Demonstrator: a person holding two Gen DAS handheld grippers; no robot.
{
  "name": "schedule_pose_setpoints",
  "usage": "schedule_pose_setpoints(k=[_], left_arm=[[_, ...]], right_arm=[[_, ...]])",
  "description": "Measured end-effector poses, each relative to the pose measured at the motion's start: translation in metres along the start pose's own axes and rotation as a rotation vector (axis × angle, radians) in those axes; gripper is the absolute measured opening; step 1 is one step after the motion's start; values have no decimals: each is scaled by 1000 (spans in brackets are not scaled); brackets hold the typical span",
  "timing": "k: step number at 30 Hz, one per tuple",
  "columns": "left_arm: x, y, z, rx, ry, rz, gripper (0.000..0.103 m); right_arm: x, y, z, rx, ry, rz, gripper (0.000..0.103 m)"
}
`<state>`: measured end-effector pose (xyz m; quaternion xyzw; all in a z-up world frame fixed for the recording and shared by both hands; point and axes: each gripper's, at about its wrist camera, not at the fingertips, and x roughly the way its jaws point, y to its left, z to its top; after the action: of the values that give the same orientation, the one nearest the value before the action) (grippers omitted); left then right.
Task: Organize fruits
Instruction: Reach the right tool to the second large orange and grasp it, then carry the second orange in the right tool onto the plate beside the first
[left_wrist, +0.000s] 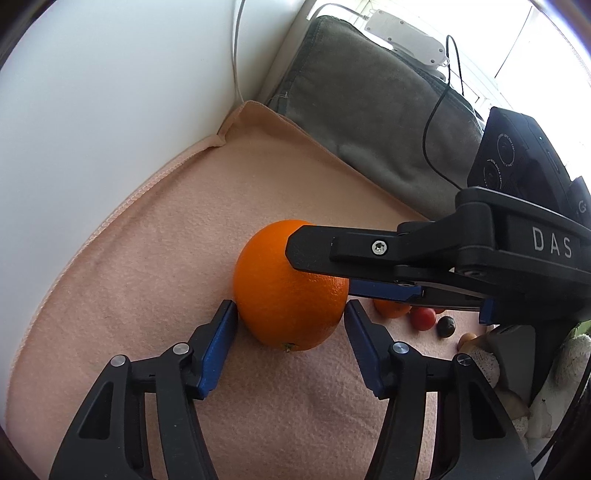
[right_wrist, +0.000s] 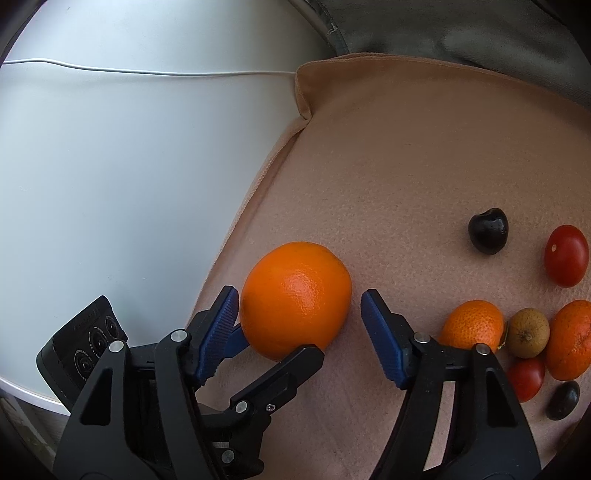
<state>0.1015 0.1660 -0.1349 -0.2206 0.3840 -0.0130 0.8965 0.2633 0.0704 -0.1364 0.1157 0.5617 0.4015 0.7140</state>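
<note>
Orange (left_wrist: 290, 295), round and pebbled, sits on fuzzy peach cloth (left_wrist: 147, 277) between both unclenched tongs (left_wrist: 290, 314) (right_wrist: 299, 310).

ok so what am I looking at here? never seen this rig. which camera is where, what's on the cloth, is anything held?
There is no robot. A person holds a two-finger clamp in each hand, each with a fisheye camera looking along its fingers. The left wrist view shows the left gripper, the right wrist view the right gripper. Both straddle one orange, crosswise, on a pink cloth. The left pads sit against its sides; whether they squeeze, I cannot tell. The right has a gap on one side, so it is open. Nearby lie mandarins, cherry tomatoes, a dark cherry and a brown fruit.
</note>
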Motion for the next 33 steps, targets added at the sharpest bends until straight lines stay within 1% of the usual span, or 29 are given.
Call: schedule_pose_setpoints(k=[1,12,21,33], left_arm=[[-2,-1,-1,1,-1,3,59],[-8,-8,-3,19,-14,13,59],[-13,-25,-5,47,-32,6,59],[-20,-71,-11,115,-49,-36,59]], right_arm=[[1,1,0,-3,4,3,65],[1,4,-4,-14,-11,-3,65],[-22,2,-12,-16,-38,-1,65],[-71,-11,-31,3,-114,-17,65]])
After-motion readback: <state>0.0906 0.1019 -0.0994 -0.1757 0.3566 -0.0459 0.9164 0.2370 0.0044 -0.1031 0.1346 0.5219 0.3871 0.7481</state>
